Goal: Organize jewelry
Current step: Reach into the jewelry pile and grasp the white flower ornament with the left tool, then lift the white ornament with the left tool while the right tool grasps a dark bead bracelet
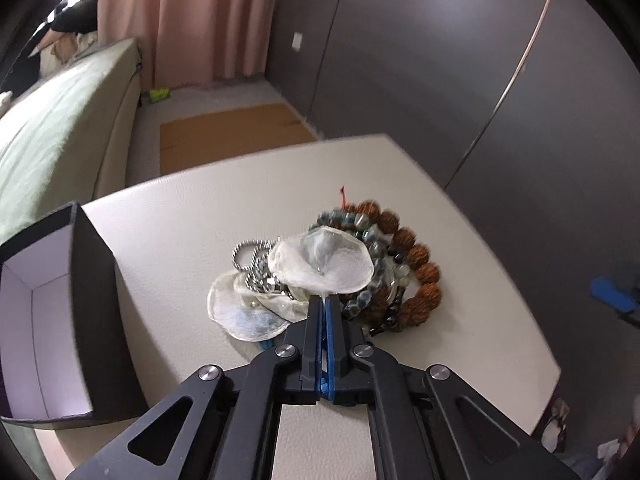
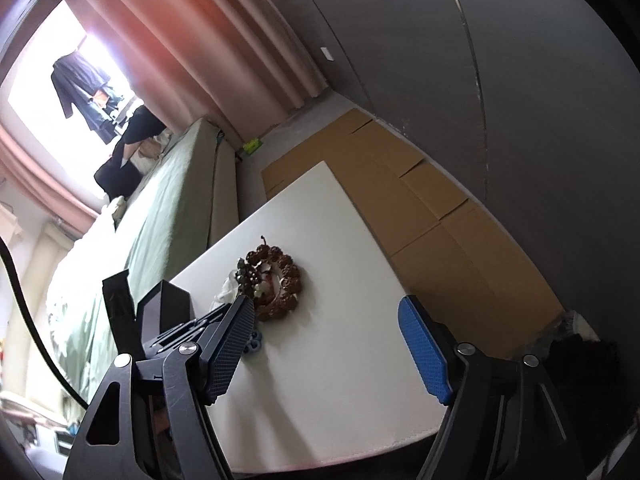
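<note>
Behind the white table I see a dark grey wall with a thin metal strip, a pink curtain, a bed with a green cover, and flat brown cardboard lying on the floor beside the table.

On the table the jewelry lies in one heap. A bracelet of large brown rough beads curves around the right side of the heap. Inside its curve lies a bracelet of grey-green stone beads, and at the left side there is a silver metal chain. Two thin translucent pouches are mixed in the heap: one lower pouch lies flat on the table at the near left, and one upper pouch rests on top of the chain and the beads.

My left gripper has its two fingers pressed together, and they pinch the near edge of the upper pouch. To the left of the heap, near the table edge, stands an open black box with a white inside.

My right gripper hangs over the near part of the table with its fingers spread wide, and nothing is between them. In the right wrist view the heap is beyond its left finger.
</note>
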`<state>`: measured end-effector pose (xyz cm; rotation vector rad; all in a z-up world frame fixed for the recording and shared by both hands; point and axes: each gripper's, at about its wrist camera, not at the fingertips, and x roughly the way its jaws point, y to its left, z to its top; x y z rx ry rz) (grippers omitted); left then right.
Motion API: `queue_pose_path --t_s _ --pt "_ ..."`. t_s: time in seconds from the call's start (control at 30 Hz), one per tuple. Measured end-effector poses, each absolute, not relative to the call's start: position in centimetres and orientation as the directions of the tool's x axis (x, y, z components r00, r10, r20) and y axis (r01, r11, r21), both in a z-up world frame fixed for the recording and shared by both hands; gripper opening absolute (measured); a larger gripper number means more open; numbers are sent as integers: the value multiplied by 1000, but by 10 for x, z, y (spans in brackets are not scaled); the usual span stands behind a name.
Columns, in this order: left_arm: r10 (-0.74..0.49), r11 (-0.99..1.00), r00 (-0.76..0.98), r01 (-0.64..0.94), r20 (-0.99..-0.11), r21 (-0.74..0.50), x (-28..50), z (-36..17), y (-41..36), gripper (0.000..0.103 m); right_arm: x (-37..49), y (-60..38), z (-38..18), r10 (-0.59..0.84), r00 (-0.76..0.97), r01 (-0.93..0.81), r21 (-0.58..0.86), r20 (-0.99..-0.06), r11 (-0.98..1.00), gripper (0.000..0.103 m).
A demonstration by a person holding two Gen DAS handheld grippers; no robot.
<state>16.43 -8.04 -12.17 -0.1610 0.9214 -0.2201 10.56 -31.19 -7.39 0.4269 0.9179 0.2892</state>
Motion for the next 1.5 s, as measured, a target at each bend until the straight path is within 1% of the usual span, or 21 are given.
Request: queue_pose_path --t_s 0.07,0.2,0.4,0.43,0.47,0.57,0.67,0.83,0.87,1.0,1.23,1.33,1.5 --pt "-280 957 605 118 -746 -263 159 -114 -73 0 107 -308 -76 427 568 -65 479 -703 875 68" --pt "-319 941 637 127 -702 -312 152 -93 -63 0 120 -293 -79 449 541 -82 487 -711 870 65" --pt "-344 924 688 128 -639 -360 145 -69 -43 0 145 -255 -65 495 510 -148 495 -703 856 60" --pt "-351 919 694 127 -628 -372 145 -65 -39 0 151 -245 -63 501 497 -162 492 -709 855 56" --pt "-358 914 700 128 -617 -384 144 -62 -35 0 157 -235 -63 507 481 -173 489 -715 855 50" --pt "-386 896 709 136 -590 -423 140 -53 -22 0 177 -208 -67 506 426 -201 467 -750 861 39" --pt "-382 891 729 128 -568 -436 135 -46 -10 0 194 -188 -77 508 385 -204 466 -770 861 38" --pt "-366 884 754 98 -546 -457 131 -41 8 0 205 -172 -105 548 340 -210 506 -764 836 33" --pt "-360 885 758 93 -544 -456 131 -41 11 0 206 -170 -110 543 328 -206 503 -773 840 31" --pt "-346 884 767 74 -540 -461 130 -41 19 0 212 -168 -121 529 317 -189 494 -787 848 30" --pt "-317 887 810 69 -493 -456 111 -23 36 0 218 -155 -137 490 288 -165 462 -823 872 27" --pt "-297 891 814 49 -499 -451 107 -23 43 0 219 -152 -145 471 275 -160 443 -838 882 11" --pt "-272 891 811 10 -517 -454 99 -22 59 0 207 -159 -124 528 343 -186 495 -777 849 11"
